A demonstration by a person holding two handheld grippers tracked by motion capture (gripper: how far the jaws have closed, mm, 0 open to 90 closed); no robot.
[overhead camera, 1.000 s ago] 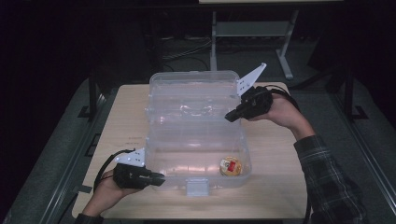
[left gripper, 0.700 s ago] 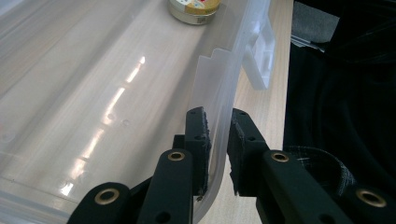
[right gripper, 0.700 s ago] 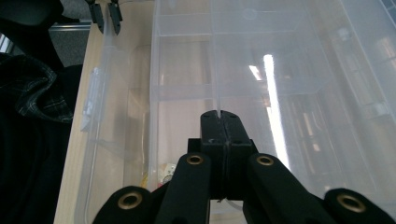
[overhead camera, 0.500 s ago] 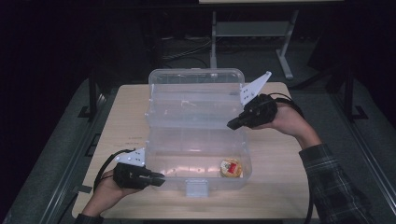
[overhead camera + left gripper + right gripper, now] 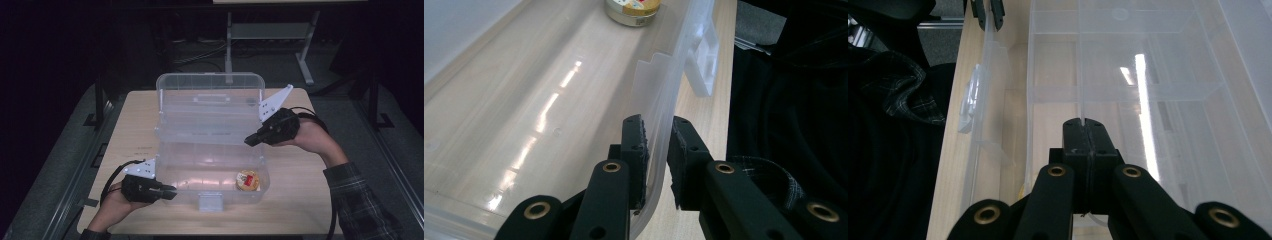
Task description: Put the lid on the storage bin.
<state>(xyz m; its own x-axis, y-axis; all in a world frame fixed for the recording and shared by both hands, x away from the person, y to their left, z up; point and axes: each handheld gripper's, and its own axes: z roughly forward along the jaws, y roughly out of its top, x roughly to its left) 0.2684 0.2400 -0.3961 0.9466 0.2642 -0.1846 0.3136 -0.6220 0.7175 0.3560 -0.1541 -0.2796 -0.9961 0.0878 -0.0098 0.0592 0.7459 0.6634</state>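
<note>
The left hand-held gripper (image 5: 167, 191) pinched the front wall of the clear plastic box (image 5: 215, 172) near its left corner, one jaw inside the wall and one outside, steadying the box on the tabletop (image 5: 135, 125). The right hand-held gripper (image 5: 248, 142) had its jaws pressed together on a thin clear edge of the inner tray (image 5: 1118, 65), at the right end of the box between the base and the raised lid (image 5: 210, 90). Beyond the left gripper's jaws, along the box floor, lay a small round tin (image 5: 633, 8) with a yellow and red label, close to the front wall and the latch (image 5: 210, 202). Judging from this, the step in hand was swinging the tray over the base while the box was held fast. The next move would likely call for keeping the pinch firm and guiding the tray along its hinge without dragging the box. Compared with a second earlier, the right gripper had shifted a little toward the person and lower, nearer the base, while the left gripper, the tin and the box sat as before.
</note>
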